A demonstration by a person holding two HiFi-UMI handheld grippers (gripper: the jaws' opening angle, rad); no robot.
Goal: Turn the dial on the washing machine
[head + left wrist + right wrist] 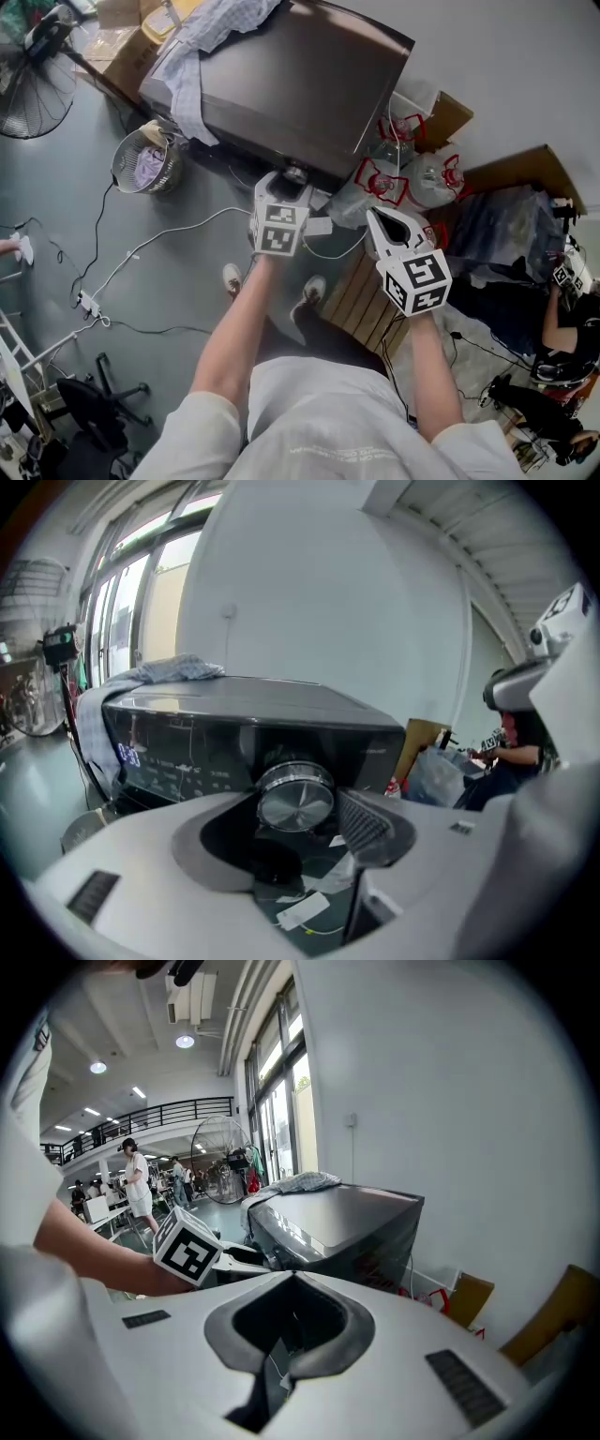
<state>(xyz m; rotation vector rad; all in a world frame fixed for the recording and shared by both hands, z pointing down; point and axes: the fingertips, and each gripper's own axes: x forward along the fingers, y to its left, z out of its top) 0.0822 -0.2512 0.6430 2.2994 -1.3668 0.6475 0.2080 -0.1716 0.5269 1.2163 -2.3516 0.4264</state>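
The dark grey washing machine point(309, 75) stands in front of me, its front panel point(187, 747) lit with a small blue display. Its round silver dial point(295, 797) sticks out of the panel's right part. My left gripper point(289, 186) reaches up to the panel and is shut on the dial, which sits between its jaws with the ribbed right pad point(364, 825) against its rim. My right gripper point(377, 217) hangs lower and to the right, away from the machine, shut with nothing in it; in its own view the right gripper point(292, 1283) points past the machine's corner.
A checked cloth point(211, 37) drapes over the machine's left side. A wire basket point(145, 161) and a fan point(33, 89) stand to the left, with cables point(141, 253) across the floor. Water jugs point(417, 178), cardboard and a wooden pallet point(361, 300) crowd the right. A person point(562, 328) sits far right.
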